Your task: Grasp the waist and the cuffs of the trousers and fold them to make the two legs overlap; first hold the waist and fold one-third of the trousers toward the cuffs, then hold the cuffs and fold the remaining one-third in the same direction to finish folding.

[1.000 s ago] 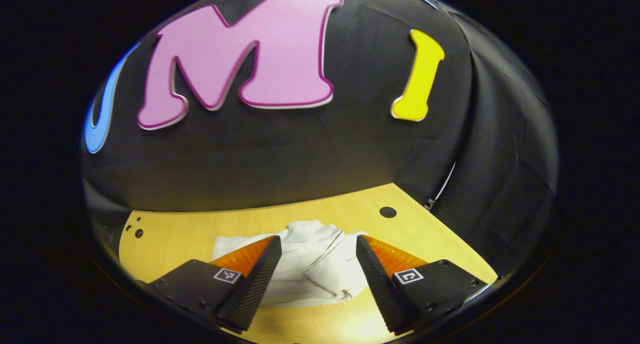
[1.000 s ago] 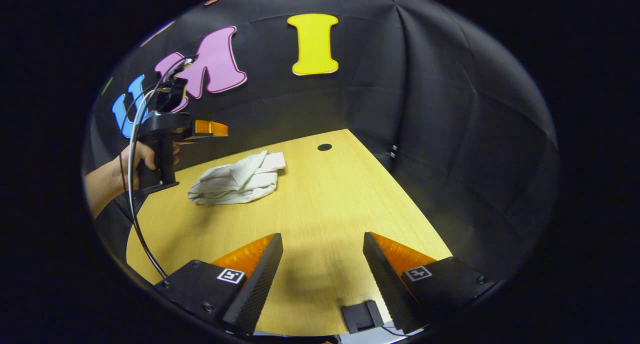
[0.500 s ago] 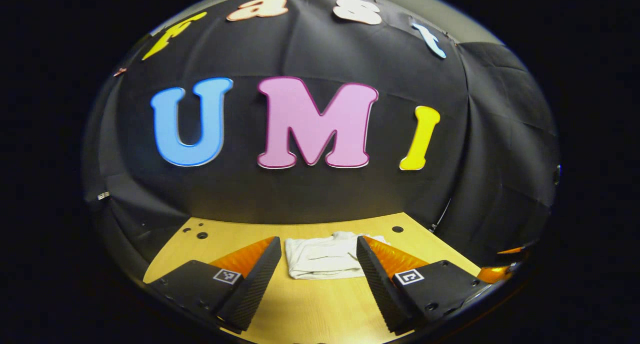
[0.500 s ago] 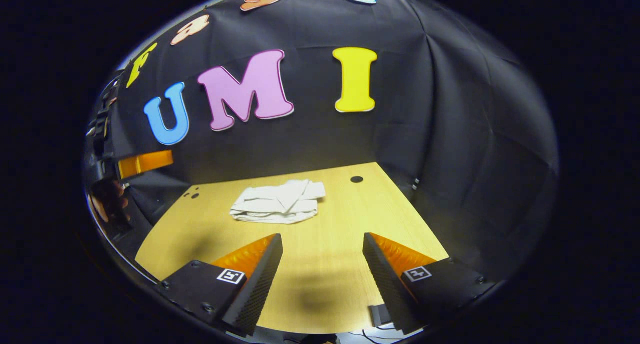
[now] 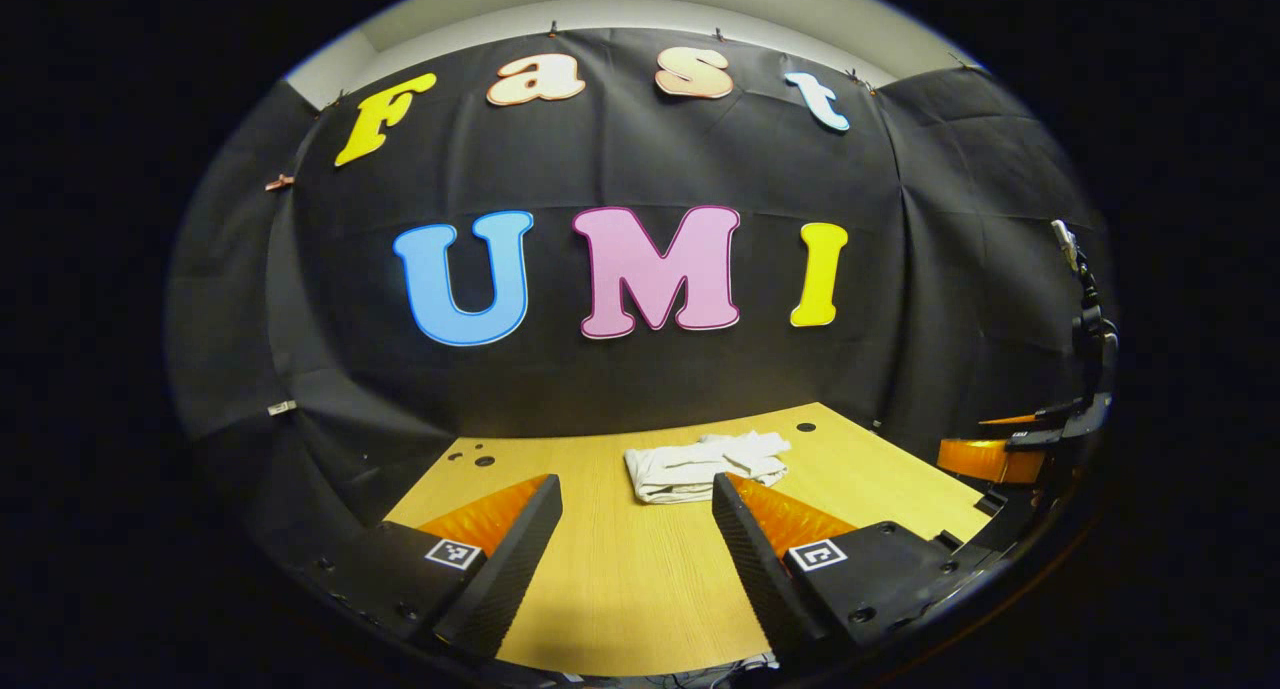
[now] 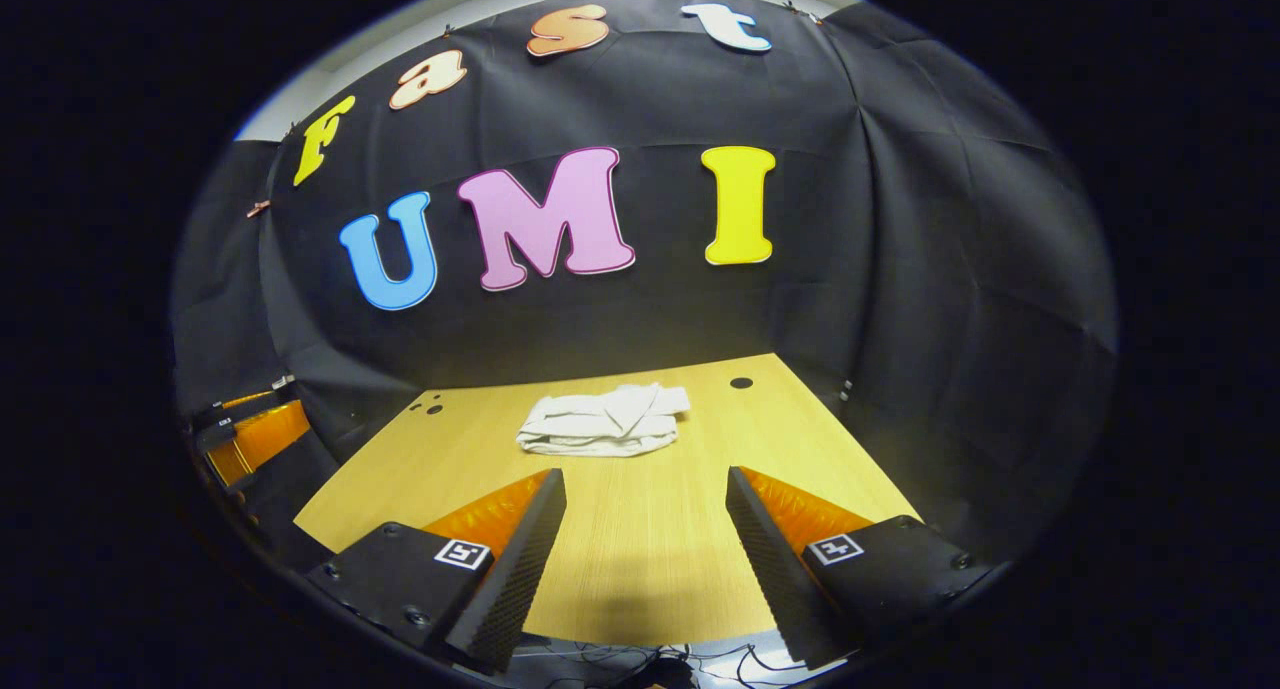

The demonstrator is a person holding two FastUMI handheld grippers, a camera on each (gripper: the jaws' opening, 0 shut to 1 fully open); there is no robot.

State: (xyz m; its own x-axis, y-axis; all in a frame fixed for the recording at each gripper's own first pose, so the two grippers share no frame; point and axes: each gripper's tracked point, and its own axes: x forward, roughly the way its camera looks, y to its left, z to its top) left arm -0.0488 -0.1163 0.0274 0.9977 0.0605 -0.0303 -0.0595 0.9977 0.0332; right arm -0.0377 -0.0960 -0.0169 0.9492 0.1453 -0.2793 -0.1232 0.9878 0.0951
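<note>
The white trousers (image 5: 700,462) lie folded in a small bundle on the far half of the wooden table (image 5: 620,569), close to the back wall. In the right gripper view the same bundle of trousers (image 6: 603,421) sits beyond the fingers. My left gripper (image 5: 637,544) is open, held back over the table's near edge with nothing between its fingers. My right gripper (image 6: 646,544) is open too, also near the front edge and well short of the cloth. The right gripper (image 5: 1010,454) shows at the far right of the left gripper view, the left gripper (image 6: 250,434) at the left edge of the right gripper view.
The table (image 6: 640,529) has a round cable hole (image 6: 741,382) near its back right corner and small holes (image 6: 428,407) at the back left. Black cloth walls close the booth behind and on both sides. Cables (image 6: 660,659) lie below the front edge.
Both grippers have pulled back from the trousers toward the table's front edge and tilted up. The bundle now looks smaller and farther away. Both stay open and empty.
</note>
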